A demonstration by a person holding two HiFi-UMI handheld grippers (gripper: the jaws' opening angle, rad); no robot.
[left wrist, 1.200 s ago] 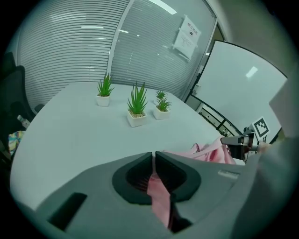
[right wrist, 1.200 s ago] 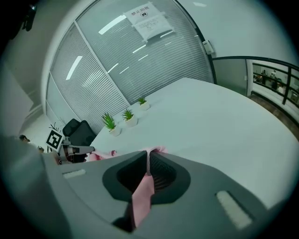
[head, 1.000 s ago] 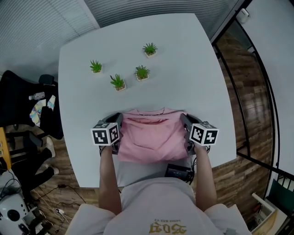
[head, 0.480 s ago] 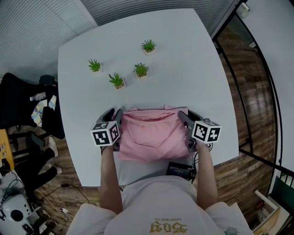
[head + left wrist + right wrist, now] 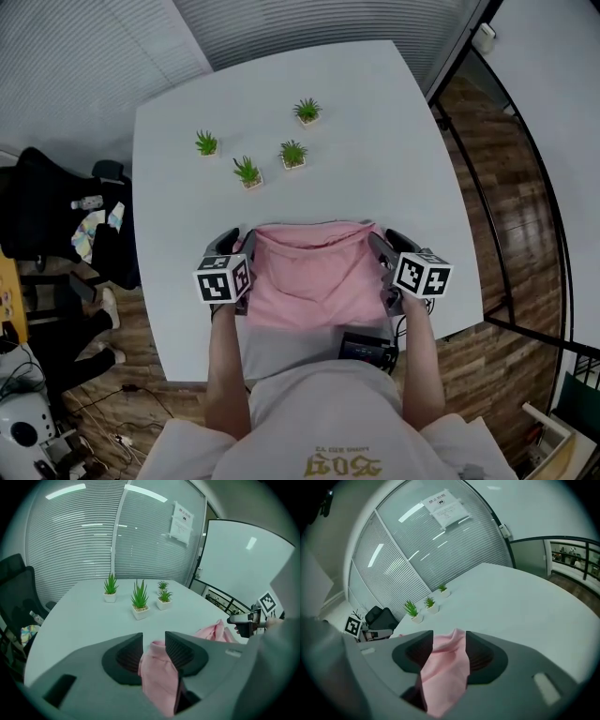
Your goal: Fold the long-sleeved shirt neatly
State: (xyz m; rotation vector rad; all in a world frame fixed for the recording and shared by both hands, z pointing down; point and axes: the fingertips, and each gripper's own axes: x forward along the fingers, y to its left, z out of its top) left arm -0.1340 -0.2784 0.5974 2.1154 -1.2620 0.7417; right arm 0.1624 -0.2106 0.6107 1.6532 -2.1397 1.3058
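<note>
A pink long-sleeved shirt (image 5: 314, 281) lies folded into a rough rectangle on the white table (image 5: 375, 141), close to the near edge. My left gripper (image 5: 234, 242) is at the shirt's left side and my right gripper (image 5: 386, 242) at its right side. Both pairs of jaws have just been opening. In the left gripper view a bunched fold of pink cloth (image 5: 159, 677) still hangs loosely between the parted jaws of that gripper (image 5: 153, 641). In the right gripper view pink cloth (image 5: 443, 667) lies in the wide gap of that gripper (image 5: 449, 637).
Several small potted plants (image 5: 248, 172) stand on the far half of the table. A black office chair with bags (image 5: 56, 216) is off the table's left edge. A black device (image 5: 366, 349) sits at the near edge by the person. A railing runs along the right.
Both grippers have lifted slightly at the shirt's sides and their jaws have spread apart. The shirt stays folded in the same spot, its side edges raised a little.
</note>
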